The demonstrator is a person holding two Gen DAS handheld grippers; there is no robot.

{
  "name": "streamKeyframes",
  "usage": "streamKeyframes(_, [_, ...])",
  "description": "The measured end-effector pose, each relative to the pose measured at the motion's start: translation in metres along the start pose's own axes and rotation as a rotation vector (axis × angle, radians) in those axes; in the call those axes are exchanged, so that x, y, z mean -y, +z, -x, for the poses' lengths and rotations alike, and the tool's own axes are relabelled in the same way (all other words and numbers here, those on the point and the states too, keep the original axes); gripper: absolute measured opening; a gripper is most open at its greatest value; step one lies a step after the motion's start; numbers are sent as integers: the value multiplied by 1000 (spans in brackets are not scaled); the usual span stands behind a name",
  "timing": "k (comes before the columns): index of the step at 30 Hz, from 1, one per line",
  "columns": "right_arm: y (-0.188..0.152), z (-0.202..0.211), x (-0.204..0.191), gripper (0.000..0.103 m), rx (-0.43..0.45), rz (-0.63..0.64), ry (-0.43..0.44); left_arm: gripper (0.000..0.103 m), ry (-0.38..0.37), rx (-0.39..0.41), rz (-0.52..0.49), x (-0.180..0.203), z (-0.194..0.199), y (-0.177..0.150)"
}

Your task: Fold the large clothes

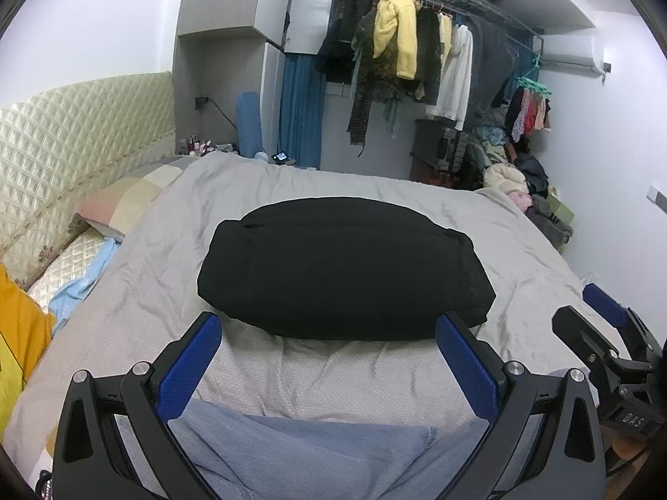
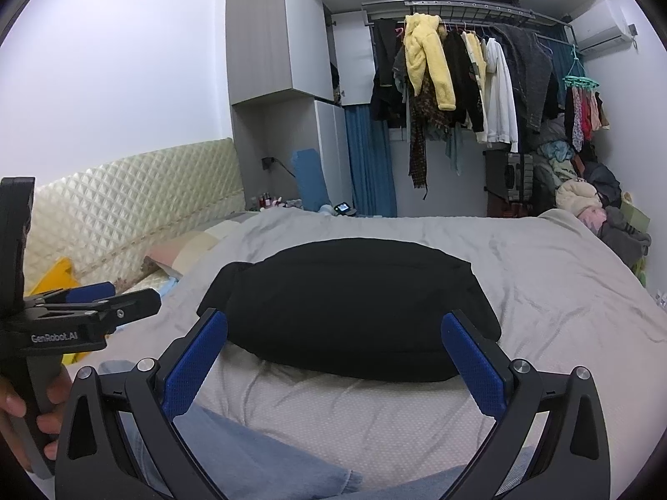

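Grey bedding [image 1: 375, 379] is carrying the folded black garment [image 1: 342, 266] at mid-bed, while the left gripper [image 1: 329, 358] and right gripper [image 2: 333, 358] are hovering released near its front edge, suggesting folding is finishing, setting aside next.

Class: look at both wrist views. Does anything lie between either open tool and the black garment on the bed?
Nothing visible does. The left tool and right tool are both open, with only bare grey bedsheet between them and the black garment.
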State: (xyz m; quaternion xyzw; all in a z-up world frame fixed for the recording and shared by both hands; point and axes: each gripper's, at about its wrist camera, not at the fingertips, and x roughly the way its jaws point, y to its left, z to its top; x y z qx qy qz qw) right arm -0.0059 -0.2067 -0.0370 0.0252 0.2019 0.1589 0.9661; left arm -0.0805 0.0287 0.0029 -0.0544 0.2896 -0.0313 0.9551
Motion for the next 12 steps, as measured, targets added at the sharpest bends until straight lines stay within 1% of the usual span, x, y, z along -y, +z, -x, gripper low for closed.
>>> streamKeyframes(3, [-1, -1, 0, 103, -5, -2, 1, 103, 11, 0, -9, 2, 1, 0])
streamKeyframes(12, [-2, -2, 1, 103, -4, -2, -7, 103, 12, -1, -10, 2, -1, -1])
